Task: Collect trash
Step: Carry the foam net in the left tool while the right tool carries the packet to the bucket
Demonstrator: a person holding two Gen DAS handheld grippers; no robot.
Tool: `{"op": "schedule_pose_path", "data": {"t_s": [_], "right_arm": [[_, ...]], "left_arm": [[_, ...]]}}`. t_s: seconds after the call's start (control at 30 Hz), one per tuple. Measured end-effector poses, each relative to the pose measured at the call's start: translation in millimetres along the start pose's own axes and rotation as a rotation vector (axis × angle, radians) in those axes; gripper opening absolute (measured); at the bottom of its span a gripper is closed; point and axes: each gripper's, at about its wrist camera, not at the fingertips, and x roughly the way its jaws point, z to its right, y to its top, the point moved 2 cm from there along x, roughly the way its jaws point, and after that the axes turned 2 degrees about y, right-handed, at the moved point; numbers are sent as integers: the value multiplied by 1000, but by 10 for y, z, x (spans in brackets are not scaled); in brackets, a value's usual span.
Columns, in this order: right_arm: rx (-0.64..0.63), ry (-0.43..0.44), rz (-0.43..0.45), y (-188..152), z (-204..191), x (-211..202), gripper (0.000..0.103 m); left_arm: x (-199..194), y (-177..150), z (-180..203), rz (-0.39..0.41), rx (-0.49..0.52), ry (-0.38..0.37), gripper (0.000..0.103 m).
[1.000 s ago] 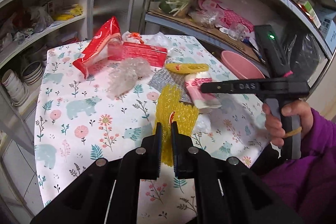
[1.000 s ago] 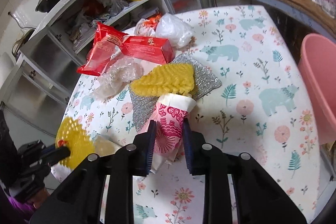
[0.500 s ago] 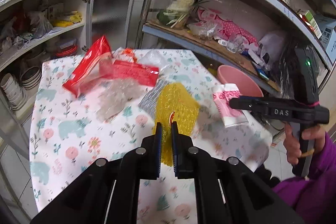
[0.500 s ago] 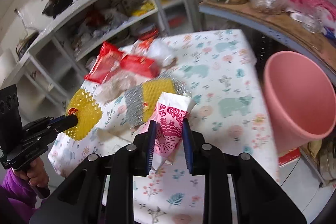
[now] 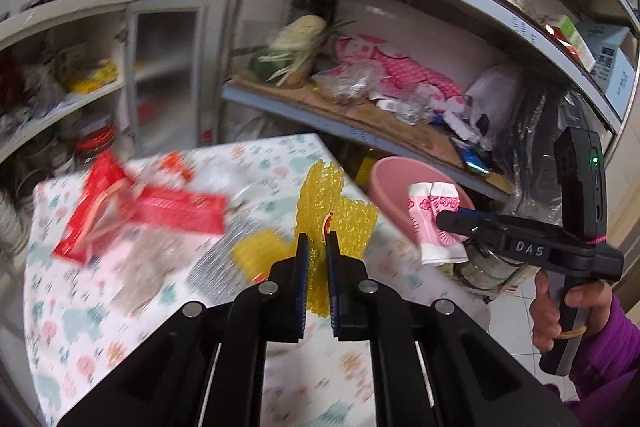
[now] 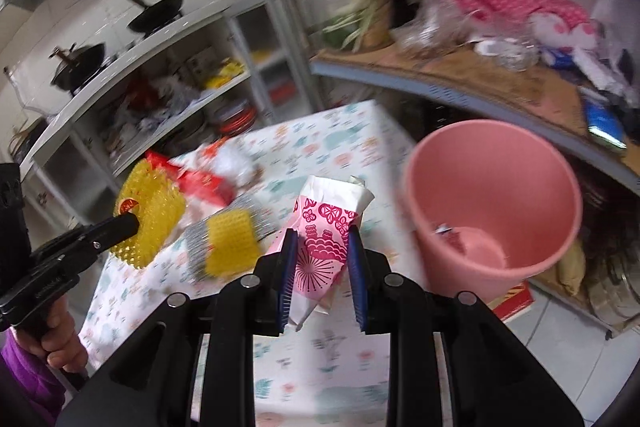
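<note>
1. Right wrist view: the right tool (image 6: 320, 267) is closed on the pink-and-white patterned wrapper (image 6: 325, 243), its jaws pressed to both sides of it. A second ago that wrapper sat low over the table (image 6: 352, 135); it now rides well above the cloth, and the pink bin (image 6: 494, 203) has swung from the frame's right edge to centre right, its mouth open and just beside the wrapper.
2. Left wrist view: the left tool (image 5: 316, 247) is nearly closed, pinching the yellow foam net (image 5: 332, 211) by its lower edge. The net has also been lifted off the table and hangs in the middle of the frame.
3. In the same view the bin sits at centre right, behind the wrapper, with the net just to its left.
4. Left behind on the table, blurred by motion: a red packet (image 5: 96, 211) at left, a red box (image 5: 180, 209), a crumpled clear plastic (image 5: 140, 275), and a yellow piece (image 6: 230, 247) on a silver mesh (image 6: 244, 225).
5. Judgement: both pieces of trash are in transit. The wrapper is closest to the drop, needing only to be carried over the rim and let go; the net should follow. Several pieces remain, so collection is at an early stage.
</note>
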Motion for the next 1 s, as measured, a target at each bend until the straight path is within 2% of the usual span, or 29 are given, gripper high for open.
{"op": "schedule_pose_path", "data": {"t_s": [0.2,0.43,0.7,1.0], "right_arm": [[46,-117,82,74,438,-142,25],[95,-216,116,109,876,-136,25],[128,-269,111,71,1182,-15,25],[147,-283,96,51,1347,83,25]], "left_arm": [[372,291,474,10,59,-57,8],[903,486,914,-9,68,-111,8],[1539,506,1263,-76,102,-112,8],[1871,456,1404,-124,121,-97,8]]}}
